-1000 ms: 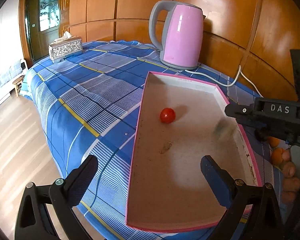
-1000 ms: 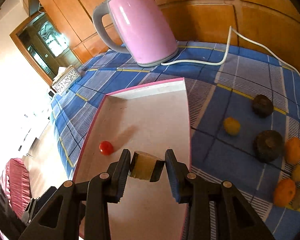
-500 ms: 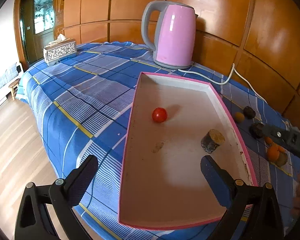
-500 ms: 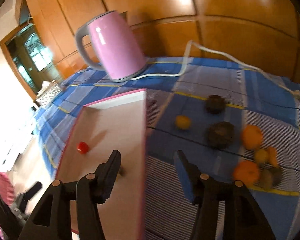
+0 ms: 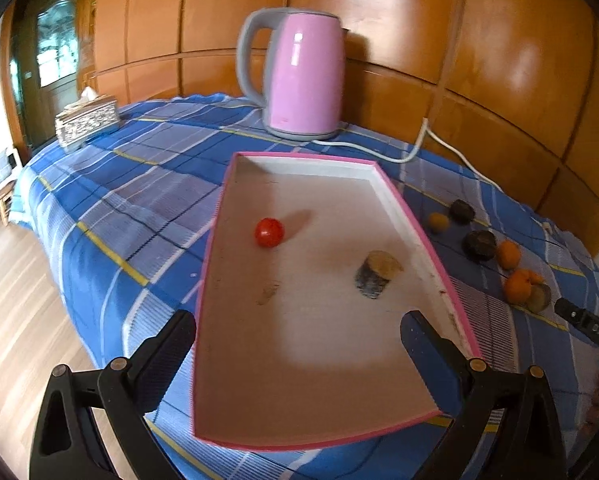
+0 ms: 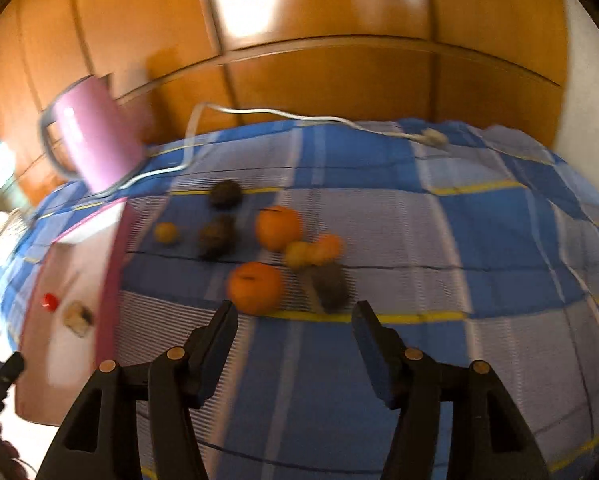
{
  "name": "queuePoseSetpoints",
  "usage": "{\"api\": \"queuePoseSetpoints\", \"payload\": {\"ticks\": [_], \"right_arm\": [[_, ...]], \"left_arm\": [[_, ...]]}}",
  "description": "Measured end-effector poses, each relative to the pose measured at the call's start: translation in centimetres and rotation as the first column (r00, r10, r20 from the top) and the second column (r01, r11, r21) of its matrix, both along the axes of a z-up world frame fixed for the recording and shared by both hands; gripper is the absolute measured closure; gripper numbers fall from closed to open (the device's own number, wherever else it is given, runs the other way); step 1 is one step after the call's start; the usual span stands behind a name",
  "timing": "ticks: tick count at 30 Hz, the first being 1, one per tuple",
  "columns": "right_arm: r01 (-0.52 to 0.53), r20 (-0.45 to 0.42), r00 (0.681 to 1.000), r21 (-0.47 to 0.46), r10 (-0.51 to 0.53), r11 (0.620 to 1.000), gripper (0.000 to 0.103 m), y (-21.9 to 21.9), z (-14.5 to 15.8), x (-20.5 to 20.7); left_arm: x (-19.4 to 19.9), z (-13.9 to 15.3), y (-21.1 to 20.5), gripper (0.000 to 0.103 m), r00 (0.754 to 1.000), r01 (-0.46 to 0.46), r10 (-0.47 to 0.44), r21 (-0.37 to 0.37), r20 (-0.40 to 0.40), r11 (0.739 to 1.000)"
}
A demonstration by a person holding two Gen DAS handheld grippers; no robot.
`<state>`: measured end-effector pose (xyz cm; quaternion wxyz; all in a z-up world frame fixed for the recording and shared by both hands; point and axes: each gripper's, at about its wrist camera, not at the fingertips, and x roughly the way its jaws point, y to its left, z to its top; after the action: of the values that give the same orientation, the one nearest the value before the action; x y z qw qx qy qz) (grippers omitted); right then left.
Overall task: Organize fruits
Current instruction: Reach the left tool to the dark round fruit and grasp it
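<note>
Hovering right tongs [image 6: 295,330] wide, empty | left tongs [image 5: 297,344] wide over tray [image 5: 219,216] | kettle [image 5: 299,76], cord [image 6: 259,114] behind

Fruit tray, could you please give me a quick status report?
Both grippers, left and right, open, empty. Tray holds cherry tomato and cut brown piece. Oranges on tablecloth, unobstructed.

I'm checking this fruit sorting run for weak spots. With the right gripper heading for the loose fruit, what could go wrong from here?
The fruits are bunched: closing the right gripper on the near orange may nudge the dark piece beside it. The round tomato lies loose in the tray and could roll if the tray is bumped. The kettle cord trails across the cloth behind the fruit, a snag risk.
</note>
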<state>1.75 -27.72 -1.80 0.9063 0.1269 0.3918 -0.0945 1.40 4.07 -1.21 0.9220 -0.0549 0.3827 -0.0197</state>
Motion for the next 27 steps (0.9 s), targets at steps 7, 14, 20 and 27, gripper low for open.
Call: {"api": "queuePoseSetpoints", "payload": {"ticks": [7, 14, 20, 27], "right_arm": [[0.129, -0.009, 0.992, -0.062, -0.13, 0.99, 0.042, -3.0, -0.8, -1.8], [0.205, -0.031, 0.977, -0.106, -0.21, 0.973, 0.042, -5.0, -1.8, -2.9], [0.247, -0.043, 0.966, -0.12, -0.254, 0.962, 0.042, -6.2, -2.8, -3.5], [0.292, -0.037, 0.954, -0.12, -0.299, 0.949, 0.042, -7.7, -3.0, -3.9]], "left_arm": [[0.3, 1.3, -1.9, 0.0, 0.996, 0.083, -0.083, 0.016, 0.035, 0.996], [1.7, 1.8, -4.3, 0.0, 0.984, 0.177, -0.177, 0.01, 0.005, 0.984], [2.5, 2.0, -6.0, 0.0, 0.972, 0.234, -0.234, 0.033, 0.002, 0.972], [4.2, 2.9, -7.7, 0.0, 0.952, 0.304, -0.306, 0.075, 0.022, 0.95]]}}
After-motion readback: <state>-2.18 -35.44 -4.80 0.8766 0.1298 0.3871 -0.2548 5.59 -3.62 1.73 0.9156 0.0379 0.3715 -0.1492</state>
